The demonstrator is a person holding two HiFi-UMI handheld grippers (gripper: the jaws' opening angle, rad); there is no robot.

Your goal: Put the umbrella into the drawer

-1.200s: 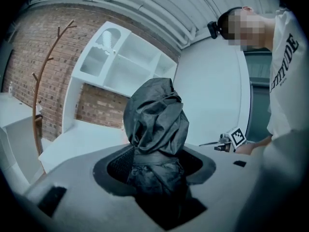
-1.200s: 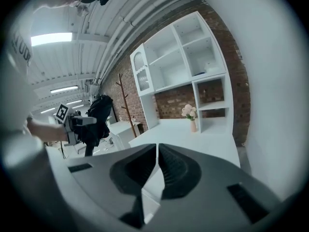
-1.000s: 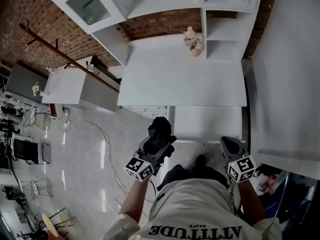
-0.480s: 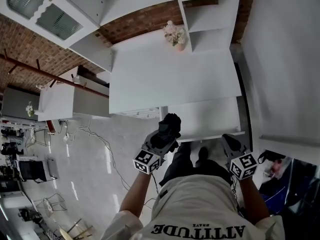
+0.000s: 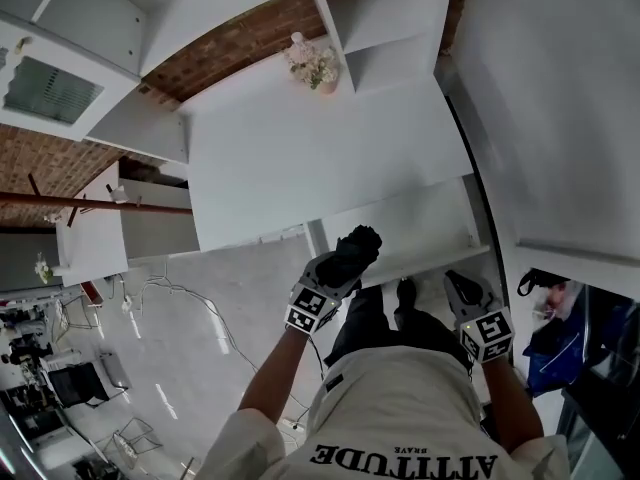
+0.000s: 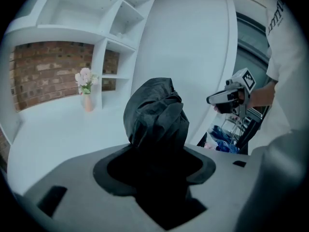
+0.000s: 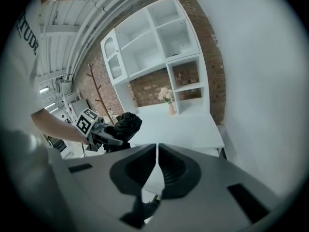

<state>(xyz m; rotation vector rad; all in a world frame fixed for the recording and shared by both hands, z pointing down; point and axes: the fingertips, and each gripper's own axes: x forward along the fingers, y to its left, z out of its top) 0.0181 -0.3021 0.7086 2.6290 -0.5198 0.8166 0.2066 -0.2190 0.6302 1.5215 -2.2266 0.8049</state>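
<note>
The black folded umbrella (image 5: 355, 248) is bunched between the jaws of my left gripper (image 5: 342, 266), which is shut on it. In the left gripper view the umbrella (image 6: 157, 112) sticks up out of the jaws and hides the fingertips. It hangs over the front left corner of the open white drawer (image 5: 420, 220) under the white desk (image 5: 300, 158). My right gripper (image 5: 466, 290) is shut and holds nothing; it hovers at the drawer's front right, apart from the umbrella. In the right gripper view its pads (image 7: 166, 170) meet, and the umbrella (image 7: 124, 124) shows to the left.
A small vase of pale flowers (image 5: 312, 66) stands at the back of the desk, below white shelves (image 5: 385, 28). A white panel (image 5: 560, 118) rises close on the right. Blue items (image 5: 565, 338) lie at lower right, cables (image 5: 190, 298) on the floor at left.
The left gripper has come down and forward with the umbrella to the drawer's front edge. The right gripper sank a little. The head view has swung, so the desk sits more to the left.
</note>
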